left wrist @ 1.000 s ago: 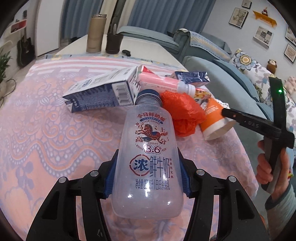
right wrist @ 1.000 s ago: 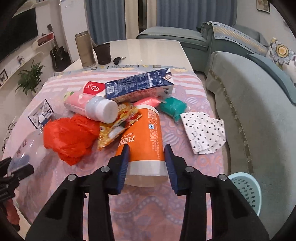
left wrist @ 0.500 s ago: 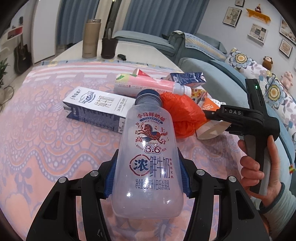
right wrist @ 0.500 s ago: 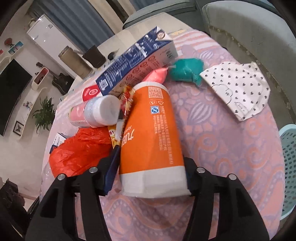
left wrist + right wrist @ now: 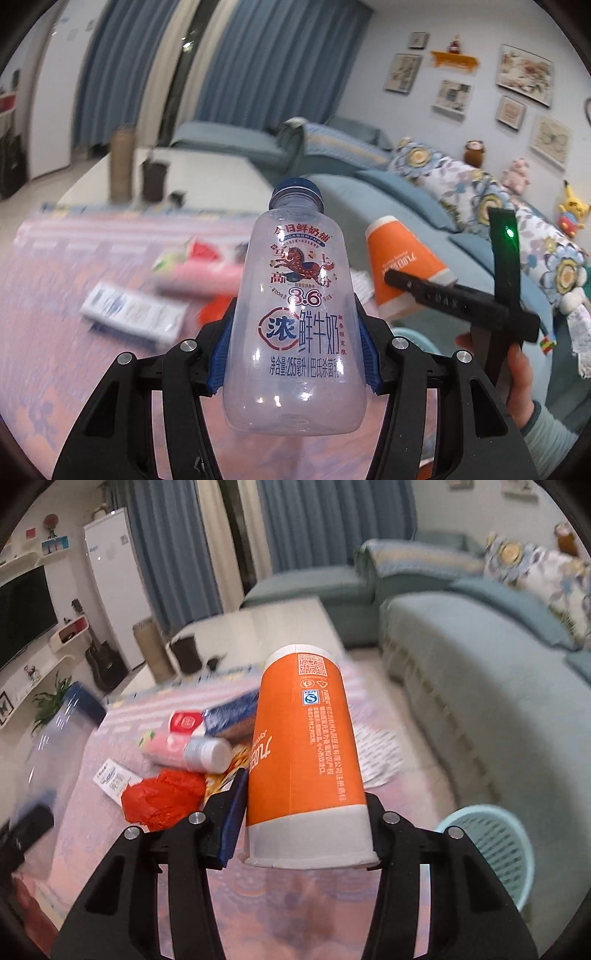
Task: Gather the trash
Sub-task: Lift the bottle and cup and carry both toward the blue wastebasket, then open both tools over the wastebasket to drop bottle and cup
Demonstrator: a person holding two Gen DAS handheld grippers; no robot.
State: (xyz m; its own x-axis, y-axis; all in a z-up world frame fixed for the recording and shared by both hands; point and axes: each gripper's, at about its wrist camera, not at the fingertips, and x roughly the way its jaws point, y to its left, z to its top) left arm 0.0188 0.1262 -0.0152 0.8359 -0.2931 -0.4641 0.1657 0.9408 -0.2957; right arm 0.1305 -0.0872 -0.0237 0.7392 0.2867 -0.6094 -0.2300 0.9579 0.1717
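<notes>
A clear plastic milk bottle [image 5: 295, 280] with a blue cap is lifted above the table, and my left gripper [image 5: 293, 332] is shut on its lower body. An orange paper cup [image 5: 306, 738] with a white rim band hangs tilted in the air. My right gripper [image 5: 304, 794] has it between its blue pads, which press on its sides while the jaws close a little. The left wrist view shows the same cup [image 5: 399, 258] at the right in the right gripper [image 5: 417, 291], with a hand on the handle.
On the pink patterned tablecloth [image 5: 92, 830] lie a red plastic bag [image 5: 162, 797], a pink bottle [image 5: 184, 747], a blue carton [image 5: 232, 712], a white carton [image 5: 133, 314] and a dotted cloth [image 5: 380, 753]. A light-blue basket [image 5: 491, 845] stands beside the table, with a sofa [image 5: 461, 664] behind.
Both grippers have risen. The orange cup, which lay on the table, is now lifted in the right gripper. The bottle went up with the left gripper.
</notes>
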